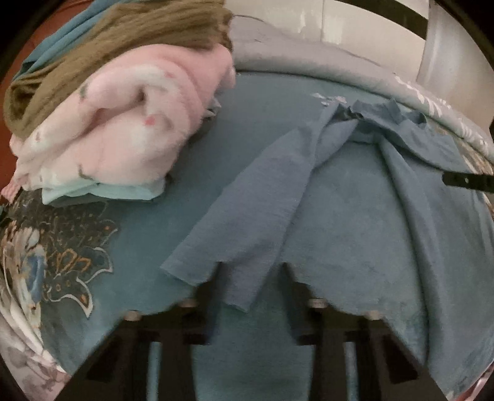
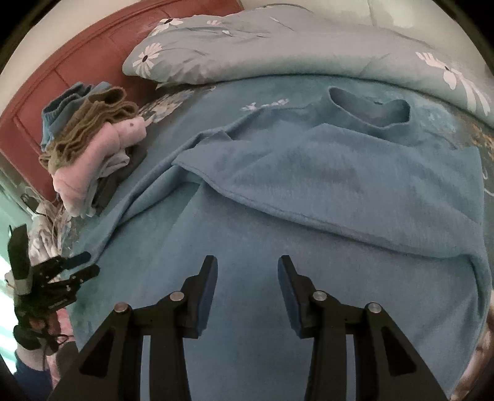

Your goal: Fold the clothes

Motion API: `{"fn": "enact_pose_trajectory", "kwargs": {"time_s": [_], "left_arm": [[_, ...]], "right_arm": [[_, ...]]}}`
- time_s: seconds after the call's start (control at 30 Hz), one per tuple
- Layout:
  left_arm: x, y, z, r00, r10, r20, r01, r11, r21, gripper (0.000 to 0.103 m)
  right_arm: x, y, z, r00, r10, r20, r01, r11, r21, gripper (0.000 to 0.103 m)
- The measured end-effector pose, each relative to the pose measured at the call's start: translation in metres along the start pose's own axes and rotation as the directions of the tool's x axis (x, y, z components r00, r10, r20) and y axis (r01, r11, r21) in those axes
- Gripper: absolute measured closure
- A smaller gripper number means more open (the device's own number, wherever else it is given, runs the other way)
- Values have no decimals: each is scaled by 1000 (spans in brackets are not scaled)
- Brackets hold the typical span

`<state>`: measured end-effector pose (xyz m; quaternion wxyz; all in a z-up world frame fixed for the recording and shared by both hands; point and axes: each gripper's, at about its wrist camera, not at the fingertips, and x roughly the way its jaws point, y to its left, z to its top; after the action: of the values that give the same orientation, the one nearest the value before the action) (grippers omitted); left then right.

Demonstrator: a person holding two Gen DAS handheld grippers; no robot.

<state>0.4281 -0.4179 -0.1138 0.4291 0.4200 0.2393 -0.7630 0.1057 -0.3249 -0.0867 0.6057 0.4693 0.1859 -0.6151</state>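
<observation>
Bed (image 2: 129,277) fills most of both views — covered in a teal plush spread with a dark floral print (image 1: 61,246) along its left border. A grey-blue quilt (image 2: 278,49) with white daisy motifs is bunched across the far edge. Behind it, a reddish-brown panelled headboard (image 2: 77,61) sits at upper left. Pale, plain wall (image 1: 355,27) beyond the quilt. Bright daylight enters at the far left edge of the right wrist view (image 2: 6,271) — source not resolvable. Lighting otherwise dim, cool.

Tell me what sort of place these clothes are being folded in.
Most likely a bedroom: the blue shirt lies spread on a bed, with a flowered quilt bunched behind it and a reddish headboard beside a pile of folded clothes.
</observation>
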Motion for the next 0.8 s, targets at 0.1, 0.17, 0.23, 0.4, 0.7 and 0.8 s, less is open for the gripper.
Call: {"fn": "enact_pose_trajectory", "kwargs": {"time_s": [0.1, 0.17, 0.23, 0.4, 0.7, 0.8], "left_arm": [[-5, 8, 3, 998, -59, 18, 60, 997, -55, 99], [-13, 18, 7, 987, -153, 40, 156, 981, -111, 99], [-26, 29, 11, 964, -254, 81, 264, 949, -169, 99], [-61, 65, 35, 849, -479, 222, 526, 801, -286, 99], [-55, 109, 44, 715, -614, 335, 694, 562, -450, 99], [-50, 108, 43, 717, -621, 315, 685, 549, -479, 99]], "right_arm": [[-4, -1, -1, 1000, -1, -4, 1, 1000, 16, 61], [-7, 0, 0, 1000, -7, -4, 7, 1000, 26, 61], [-12, 1, 0, 1000, -4, 1, 4, 999, 38, 61], [-21, 16, 8, 999, 32, 21, -33, 999, 36, 61], [-15, 103, 17, 982, 187, 33, -182, 977, -113, 61], [-10, 149, 18, 960, 278, 26, -267, 942, -202, 61]]}}
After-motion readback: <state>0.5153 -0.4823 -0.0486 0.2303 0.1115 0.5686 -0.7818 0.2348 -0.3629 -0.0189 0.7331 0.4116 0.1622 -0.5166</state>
